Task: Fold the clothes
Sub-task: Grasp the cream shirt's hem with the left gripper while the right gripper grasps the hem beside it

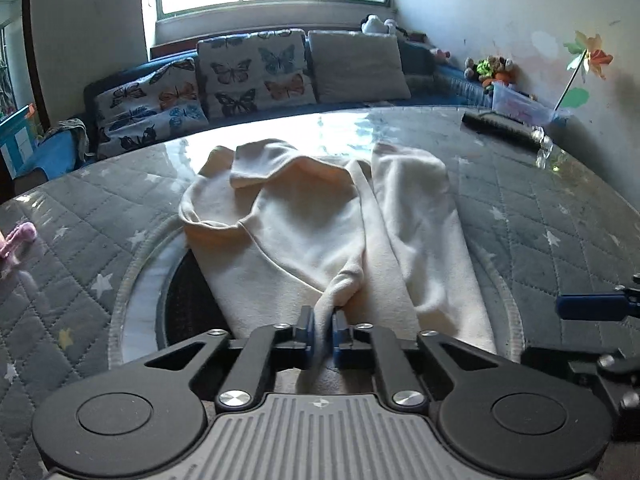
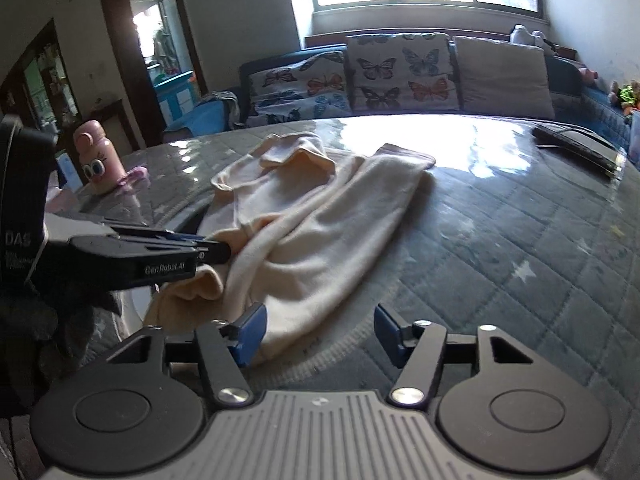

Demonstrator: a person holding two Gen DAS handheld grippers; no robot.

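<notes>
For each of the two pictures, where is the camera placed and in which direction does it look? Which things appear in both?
Left wrist view: sits on the left gripper, facing along its fingers, which are shut on a bunched fold of the cream garment; the window and the butterfly cushions lie beyond, and a blue fingertip of the right gripper shows at the right edge.
Right wrist view: sits on the right gripper, open over the garment's near edge, facing the same wall; the left gripper shows side-on at left.
Shared: garment, quilted table, cushions, window.

The garment's [image 1: 320, 232] near hem is hidden behind the left tool [image 1: 322, 330].
</notes>
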